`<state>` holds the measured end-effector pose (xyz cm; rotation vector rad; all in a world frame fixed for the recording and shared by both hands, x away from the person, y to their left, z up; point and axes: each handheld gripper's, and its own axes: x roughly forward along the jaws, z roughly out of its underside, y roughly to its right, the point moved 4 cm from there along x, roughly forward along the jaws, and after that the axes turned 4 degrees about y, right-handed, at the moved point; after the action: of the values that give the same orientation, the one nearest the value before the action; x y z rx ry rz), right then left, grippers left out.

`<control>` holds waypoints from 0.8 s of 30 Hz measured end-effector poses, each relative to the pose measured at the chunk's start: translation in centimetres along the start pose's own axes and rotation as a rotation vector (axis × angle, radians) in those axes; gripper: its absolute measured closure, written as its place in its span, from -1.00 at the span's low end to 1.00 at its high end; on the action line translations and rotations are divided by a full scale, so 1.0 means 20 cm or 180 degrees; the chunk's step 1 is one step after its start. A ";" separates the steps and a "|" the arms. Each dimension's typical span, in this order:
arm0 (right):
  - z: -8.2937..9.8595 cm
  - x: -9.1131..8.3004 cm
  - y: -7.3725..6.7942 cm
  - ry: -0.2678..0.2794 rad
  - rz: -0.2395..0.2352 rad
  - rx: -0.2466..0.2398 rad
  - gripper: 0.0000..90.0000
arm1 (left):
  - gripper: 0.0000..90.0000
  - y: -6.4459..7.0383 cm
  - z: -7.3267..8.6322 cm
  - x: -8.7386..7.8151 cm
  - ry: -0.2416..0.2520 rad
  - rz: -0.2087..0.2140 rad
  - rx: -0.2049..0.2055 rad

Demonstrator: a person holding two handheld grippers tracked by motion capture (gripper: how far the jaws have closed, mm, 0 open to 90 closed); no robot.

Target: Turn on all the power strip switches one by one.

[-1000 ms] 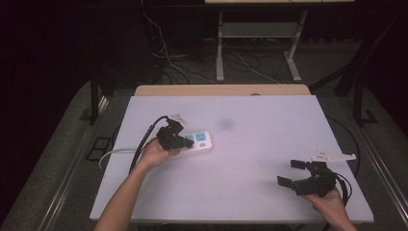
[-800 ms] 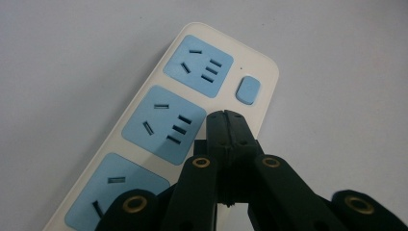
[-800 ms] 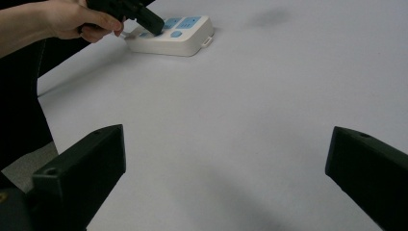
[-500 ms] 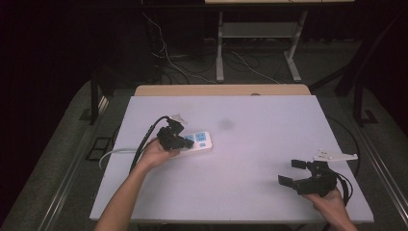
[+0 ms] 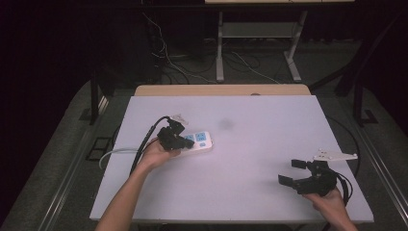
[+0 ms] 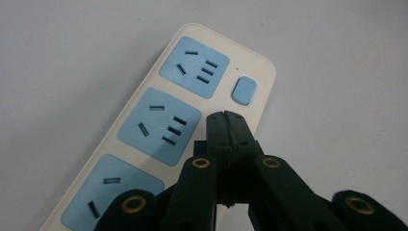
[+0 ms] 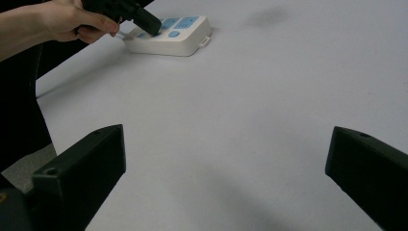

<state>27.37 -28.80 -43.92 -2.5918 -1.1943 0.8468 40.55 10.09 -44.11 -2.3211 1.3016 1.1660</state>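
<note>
The left claw (image 6: 224,118) has its two jaws pressed tight together and holds nothing. Its tip sits over the white power strip (image 5: 198,142), right next to the little blue button (image 6: 242,90). The power strip lies flat on the counter (image 5: 250,159), at about 10 o'clock from the middle. Its grey cord (image 5: 111,153) runs off the counter edge at 9 o'clock.

The right claw (image 5: 292,172) is wide open and empty. It rests low near the corner at 4 o'clock, far from the power strip.

What could go wrong? I think the tip could slide off the small button and poke a blue socket (image 6: 160,126) instead. A push from the side could also shove the light strip along the smooth top.

The counter is plain, pale and flat. The room around it is dark, with cables on the floor (image 5: 192,67) at 12 o'clock.
</note>
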 end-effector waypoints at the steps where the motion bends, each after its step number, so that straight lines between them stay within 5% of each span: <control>1: 0.00 0.00 0.00 -0.0001 0.0001 -0.0005 -0.99 | 1.00 0.00 0.00 0.00 -0.0007 0.0008 0.0012; 24: 0.00 0.00 0.00 -0.0009 0.0000 -0.0010 -0.99 | 0.99 0.04 -0.12 -0.04 -0.0026 0.0076 0.0180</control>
<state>27.34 -28.75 -43.93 -2.5940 -1.1972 0.8495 40.91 8.82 -41.81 -2.2648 1.3453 1.1296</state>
